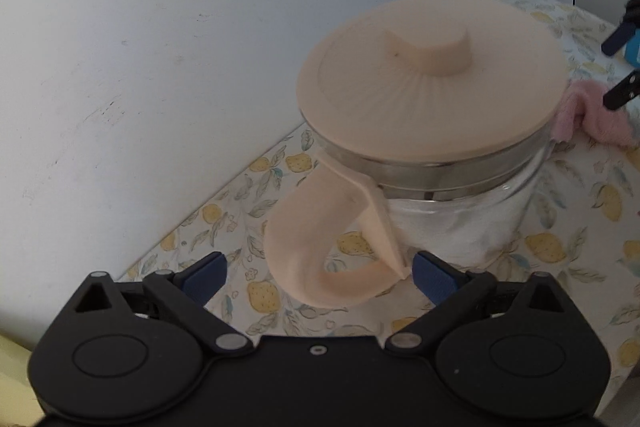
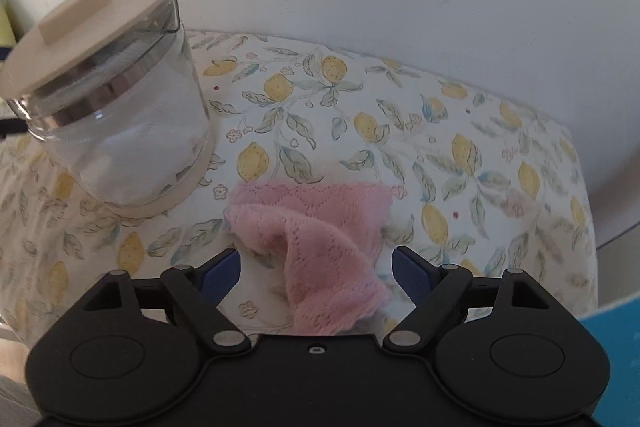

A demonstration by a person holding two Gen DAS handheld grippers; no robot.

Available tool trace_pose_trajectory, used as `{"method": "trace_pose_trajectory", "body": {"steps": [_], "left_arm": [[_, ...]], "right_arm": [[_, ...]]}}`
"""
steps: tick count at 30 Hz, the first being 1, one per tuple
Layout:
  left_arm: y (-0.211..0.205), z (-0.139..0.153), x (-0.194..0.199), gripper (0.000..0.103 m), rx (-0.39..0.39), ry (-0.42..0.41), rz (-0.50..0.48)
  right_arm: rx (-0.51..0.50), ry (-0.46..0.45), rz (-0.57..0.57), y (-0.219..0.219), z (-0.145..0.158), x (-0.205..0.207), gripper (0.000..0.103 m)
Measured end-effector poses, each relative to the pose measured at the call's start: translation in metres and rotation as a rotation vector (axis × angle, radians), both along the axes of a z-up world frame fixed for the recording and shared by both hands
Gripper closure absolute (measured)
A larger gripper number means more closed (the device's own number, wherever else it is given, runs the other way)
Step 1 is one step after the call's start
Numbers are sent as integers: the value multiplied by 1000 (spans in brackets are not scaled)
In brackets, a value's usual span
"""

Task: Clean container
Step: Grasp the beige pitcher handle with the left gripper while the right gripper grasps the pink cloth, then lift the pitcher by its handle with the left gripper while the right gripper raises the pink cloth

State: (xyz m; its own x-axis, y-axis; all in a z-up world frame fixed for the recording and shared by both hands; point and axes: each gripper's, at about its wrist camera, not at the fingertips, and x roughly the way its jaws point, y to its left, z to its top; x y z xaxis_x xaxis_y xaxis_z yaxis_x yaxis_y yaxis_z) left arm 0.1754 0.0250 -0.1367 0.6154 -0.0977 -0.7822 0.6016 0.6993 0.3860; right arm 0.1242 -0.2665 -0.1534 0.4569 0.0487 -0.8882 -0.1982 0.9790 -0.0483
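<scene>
The glass jar (image 1: 452,219) with its lid (image 1: 432,83) is set on the tabletop (image 2: 460,155). Its handle (image 1: 320,247) is framed by the left hand-held gripper (image 1: 318,273), spread wide. The pink cloth (image 2: 320,247) is framed by the wide right hand-held gripper (image 2: 316,267).

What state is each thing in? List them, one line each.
Jar: upright on the tablecloth, looks empty.
Lid: on the jar, closed.
Handle: between the left fingers, not gripped.
Pink cloth: crumpled on the tablecloth, beside the jar, between the right fingers, not gripped.
Left gripper: open, around the handle.
Right gripper: open, over the cloth.
Tablecloth: spread flat, lemon print.
</scene>
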Motion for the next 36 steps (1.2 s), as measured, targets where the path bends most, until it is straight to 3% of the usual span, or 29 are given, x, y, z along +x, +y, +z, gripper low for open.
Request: {"method": "trace_pose_trajectory", "body": {"steps": [8, 11, 14, 19, 25, 30, 36], "left_arm": [[2, -4, 15, 34, 52, 59, -82], [3, -6, 23, 53, 86, 71, -87], [4, -2, 25, 56, 83, 77, -123], [9, 0, 30, 69, 62, 95, -134], [18, 3, 35, 69, -51, 96, -59], [26, 1, 27, 69, -168, 70, 62], [37, 2, 13, 69, -277, 78, 182]], "right_arm": [[15, 54, 49, 5, -7, 13, 16], [-2, 60, 54, 9, -11, 16, 16], [2, 73, 61, 10, -15, 19, 16], [31, 74, 22, 1, -23, 28, 16], [63, 52, -40, -5, -32, 30, 16], [88, -20, -100, -11, -38, 23, 16], [86, -13, -80, -11, -49, 20, 16]]}}
